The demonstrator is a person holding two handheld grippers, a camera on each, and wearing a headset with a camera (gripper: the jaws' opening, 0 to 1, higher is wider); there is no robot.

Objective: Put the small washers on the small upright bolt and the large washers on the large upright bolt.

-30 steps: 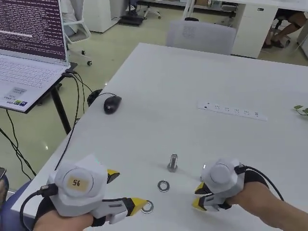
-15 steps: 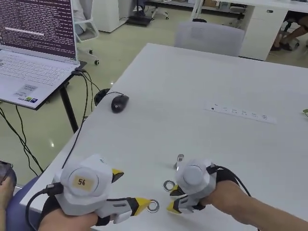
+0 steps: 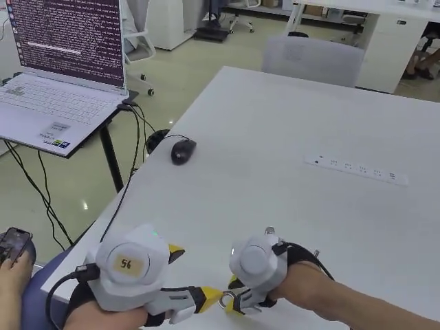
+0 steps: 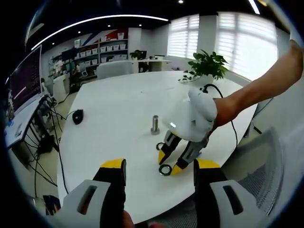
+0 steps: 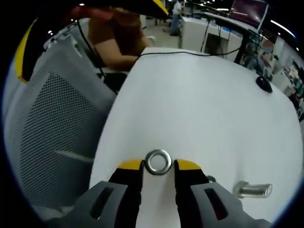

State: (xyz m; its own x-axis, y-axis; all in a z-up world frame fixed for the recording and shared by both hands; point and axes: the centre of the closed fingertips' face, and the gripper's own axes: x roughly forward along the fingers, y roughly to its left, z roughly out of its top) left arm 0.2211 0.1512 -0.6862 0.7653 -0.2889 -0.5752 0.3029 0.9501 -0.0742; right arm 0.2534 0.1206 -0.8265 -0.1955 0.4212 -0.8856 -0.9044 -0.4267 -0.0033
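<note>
Down at the near edge of the white table (image 3: pixel 275 137), the right gripper (image 5: pixel 158 167) is lowered onto a washer (image 5: pixel 158 161) that lies flat on the tabletop. Its two yellow-tipped jaws stand close on either side of the ring; whether they actually pinch it or only flank it, I cannot tell. In the head view the person's hand (image 3: pixel 302 285) wraps this gripper from the right, and its tips point toward the left gripper (image 4: pixel 160 166).

The left gripper is released — its jaws are spread wide with nothing between them, aimed across the table at the right gripper's tips and the washer there. In the head view one of its yellow tips lies just beside that washer.

An upright bolt (image 4: pixel 155 124) stands on its head on the table, just beyond the right gripper; the head view shows only its top above the gripper's white body, and in the right gripper view it shows at the lower right, near the jaws. No washer sits on it. A second small ring (image 4: pixel 158 146) — seemingly another washer, partly hidden by the right gripper's farther jaw — lies between the bolt and the flanked washer.

Farther back on the table are a black mouse (image 3: pixel 183 150) and a white power strip (image 3: pixel 356 170), well apart. An open laptop (image 3: pixel 55 103) sits on a stand to the left.
</note>
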